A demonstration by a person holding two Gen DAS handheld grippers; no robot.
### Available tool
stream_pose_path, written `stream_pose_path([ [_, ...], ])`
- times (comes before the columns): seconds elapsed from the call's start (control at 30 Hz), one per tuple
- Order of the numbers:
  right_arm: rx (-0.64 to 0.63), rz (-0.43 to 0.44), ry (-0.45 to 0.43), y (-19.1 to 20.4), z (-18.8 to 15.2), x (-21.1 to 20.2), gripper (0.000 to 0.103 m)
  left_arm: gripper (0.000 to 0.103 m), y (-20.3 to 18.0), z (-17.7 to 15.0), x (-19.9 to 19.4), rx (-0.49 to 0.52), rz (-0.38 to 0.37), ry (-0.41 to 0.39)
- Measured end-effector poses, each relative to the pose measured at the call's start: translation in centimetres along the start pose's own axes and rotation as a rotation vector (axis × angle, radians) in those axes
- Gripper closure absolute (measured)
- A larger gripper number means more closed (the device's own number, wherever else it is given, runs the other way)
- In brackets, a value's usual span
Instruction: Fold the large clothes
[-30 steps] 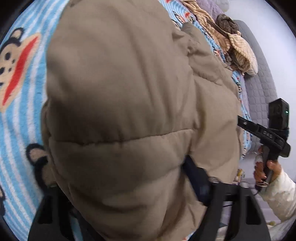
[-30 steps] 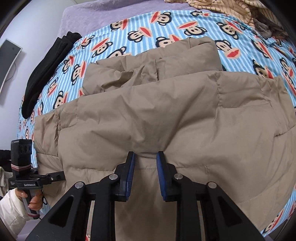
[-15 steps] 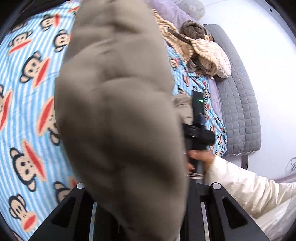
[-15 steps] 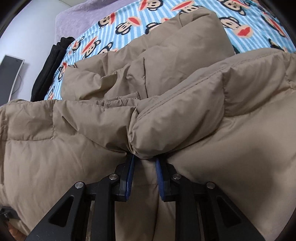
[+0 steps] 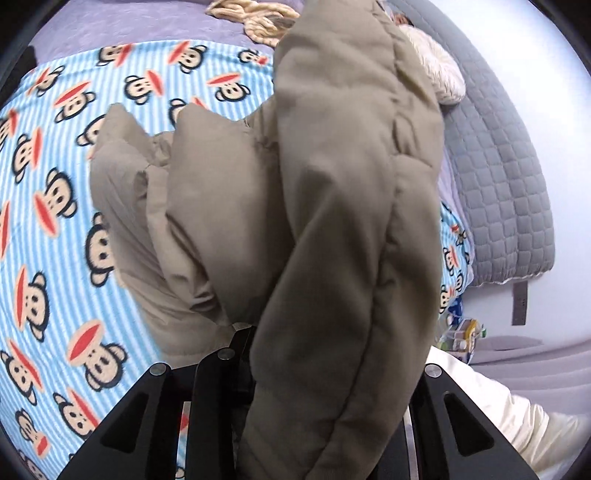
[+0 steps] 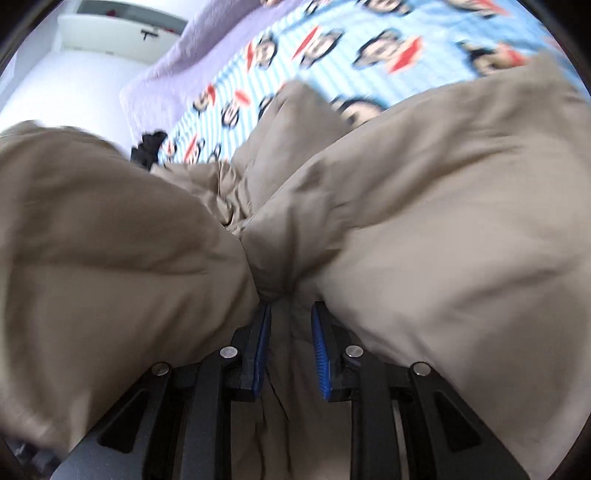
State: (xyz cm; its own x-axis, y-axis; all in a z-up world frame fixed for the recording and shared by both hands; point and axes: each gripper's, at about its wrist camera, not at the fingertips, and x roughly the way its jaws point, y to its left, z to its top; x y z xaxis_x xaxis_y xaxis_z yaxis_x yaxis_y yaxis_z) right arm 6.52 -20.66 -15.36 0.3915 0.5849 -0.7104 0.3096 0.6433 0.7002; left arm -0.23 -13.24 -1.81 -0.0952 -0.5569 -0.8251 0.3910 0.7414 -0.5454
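Note:
A tan puffer jacket [image 5: 332,192] lies partly on the monkey-print sheet, and one thick fold of it rises up the middle of the left wrist view. That fold hangs from my left gripper [image 5: 325,350], whose fingertips are buried in the fabric. In the right wrist view the jacket [image 6: 443,229] fills most of the frame, blurred by motion. My right gripper [image 6: 290,317] is shut on a bunched pinch of it, and the blue pads [image 6: 262,347] show on either side of the cloth. Both ends are held above the bed.
The blue-striped monkey-print sheet [image 5: 55,221] covers the bed. A heap of beige and cream clothes [image 5: 258,18] lies at its far end, and a grey quilted pad [image 5: 509,192] runs along the right. A black garment [image 6: 147,147] lies at the left edge. A white sleeve [image 5: 498,413] shows low right.
Both grippers have lifted the jacket's near edge and swung it up and forward over the rest. The other hand-held gripper has dropped out of the left wrist view.

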Motion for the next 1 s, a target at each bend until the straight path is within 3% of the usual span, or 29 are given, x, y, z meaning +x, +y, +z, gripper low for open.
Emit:
stream_pose_path([
  [0.07,0.04,0.002,-0.053,-2.1,-1.1,-3.1,0.078,0.073,-1.9,1.0,2.0,0.008,0.034,0.025],
  [0.13,0.091,0.003,-0.092,-4.3,-2.5,-5.6,0.078,0.054,-3.0,1.6,3.7,0.016,0.029,0.036],
  [0.27,0.186,-0.009,-0.142,-8.1,-6.1,-9.1,0.078,0.051,-5.6,3.4,9.4,0.046,-0.019,0.107],
  [0.37,0.226,-0.021,-0.16,-9.7,-8.9,-11.1,0.077,0.027,-6.7,3.8,13.3,0.059,-0.073,0.161],
  [0.4,0.234,-0.023,-0.166,-10.0,-9.9,-11.8,0.066,0.024,-6.6,4.2,14.5,0.062,-0.082,0.164],
  [0.43,0.238,-0.02,-0.175,-10.1,-10.9,-12.5,0.041,0.024,-7.0,4.4,15.5,0.069,-0.078,0.163],
  [0.5,0.232,0.007,-0.208,-9.8,-12.3,-13.9,0.017,0.024,-7.4,4.7,17.2,0.099,-0.066,0.163],
  [0.7,0.149,0.145,-0.219,-7.5,-14.9,-16.2,0.017,0.024,-8.2,6.2,19.2,0.148,-0.007,0.148],
  [0.77,0.1,0.149,-0.204,-5.8,-13.8,-15.1,0.016,0.024,-8.9,6.3,19.3,0.165,0.019,0.144],
  [0.83,0.058,0.088,-0.19,-4.5,-12.4,-13.9,0.017,0.024,-9.5,6.4,18.8,0.188,0.046,0.129],
  [0.9,0.034,-0.06,-0.196,-3.2,-10.9,-12.6,0.019,0.024,-10.3,6.2,16.8,0.236,0.07,0.073],
  [0.97,0.023,-0.157,-0.227,-2.8,-10.0,-12.4,0.049,0.024,-10.8,5.9,13.8,0.302,0.115,-0.033],
  [1.0,0.022,-0.173,-0.234,-2.9,-9.4,-12.4,0.075,0.024,-10.8,5.7,12.5,0.322,0.144,-0.084],
])
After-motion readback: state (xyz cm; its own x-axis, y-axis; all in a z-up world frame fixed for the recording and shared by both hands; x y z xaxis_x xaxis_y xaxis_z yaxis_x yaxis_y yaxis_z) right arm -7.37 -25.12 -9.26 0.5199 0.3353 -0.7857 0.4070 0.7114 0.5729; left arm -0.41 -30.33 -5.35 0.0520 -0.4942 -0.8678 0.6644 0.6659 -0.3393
